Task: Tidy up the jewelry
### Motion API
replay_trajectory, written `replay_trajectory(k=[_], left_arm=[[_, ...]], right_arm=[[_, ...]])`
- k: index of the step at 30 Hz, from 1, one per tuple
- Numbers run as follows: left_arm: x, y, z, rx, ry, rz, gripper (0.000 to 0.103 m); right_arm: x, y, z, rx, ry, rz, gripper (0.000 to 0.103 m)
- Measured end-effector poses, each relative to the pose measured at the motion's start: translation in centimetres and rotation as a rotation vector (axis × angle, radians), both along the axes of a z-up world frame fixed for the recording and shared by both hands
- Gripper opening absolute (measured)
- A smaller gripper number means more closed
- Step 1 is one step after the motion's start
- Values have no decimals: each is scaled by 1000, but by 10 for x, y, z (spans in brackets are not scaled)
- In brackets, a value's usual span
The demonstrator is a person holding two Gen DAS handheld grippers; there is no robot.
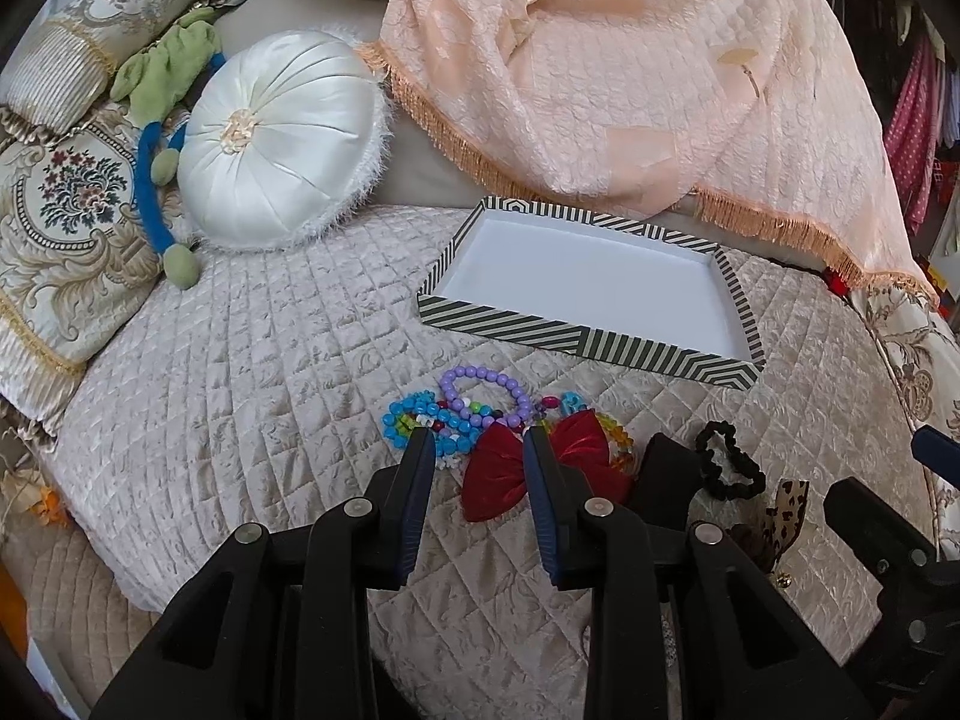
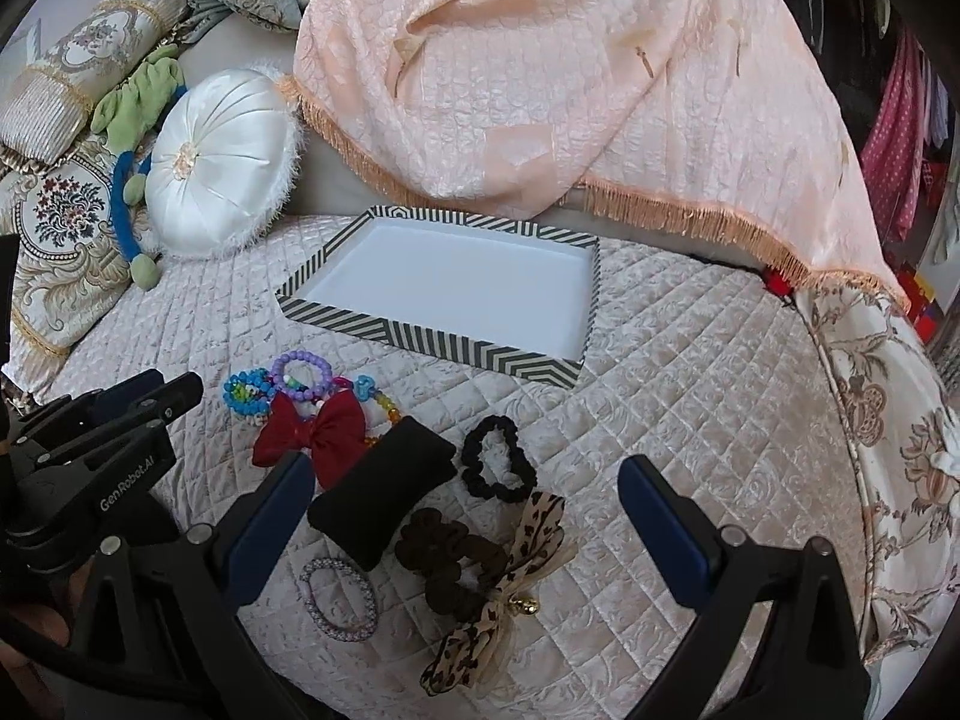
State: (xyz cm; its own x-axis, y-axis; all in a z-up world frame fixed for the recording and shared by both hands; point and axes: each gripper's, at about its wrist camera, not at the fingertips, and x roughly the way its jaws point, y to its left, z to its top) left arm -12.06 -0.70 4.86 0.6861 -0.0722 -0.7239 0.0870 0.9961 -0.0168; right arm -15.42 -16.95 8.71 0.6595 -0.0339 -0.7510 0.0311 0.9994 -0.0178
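Note:
A striped tray [image 1: 600, 345] [image 2: 480, 354] with a white inside lies empty on the quilted sofa seat. In front of it lies a heap of bead bracelets [image 1: 480, 405] [image 2: 300, 381] with a red bow [image 1: 498, 474] [image 2: 312, 429] on top. My left gripper [image 1: 477, 441] [image 2: 174, 396] hovers open over the bow's left half, nothing between its pads. To the right are a black cushion [image 2: 378, 492], a black scrunchie [image 2: 498, 465] [image 1: 729, 462], a brown scrunchie [image 2: 450, 564], a leopard bow [image 2: 510, 588] and a lilac hair tie [image 2: 339, 600]. My right gripper [image 2: 468, 468] stands wide open above these.
A round white pillow [image 1: 276, 138] and a green and blue plush toy [image 1: 162, 120] lie at the back left with patterned cushions [image 1: 66, 222]. A peach fringed throw [image 1: 630, 72] drapes the backrest behind the tray. The sofa arm [image 2: 888, 432] rises on the right.

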Motion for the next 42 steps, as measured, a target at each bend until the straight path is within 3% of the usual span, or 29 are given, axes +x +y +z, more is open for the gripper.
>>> replay_trajectory(k=[10, 42], left_arm=[[0, -1, -4, 2, 7, -6, 20], [0, -3, -16, 7, 33, -12, 20]], right_arm=[[-1, -6, 1, 36, -20, -10, 102], [2, -12, -14, 79, 30, -7, 102]])
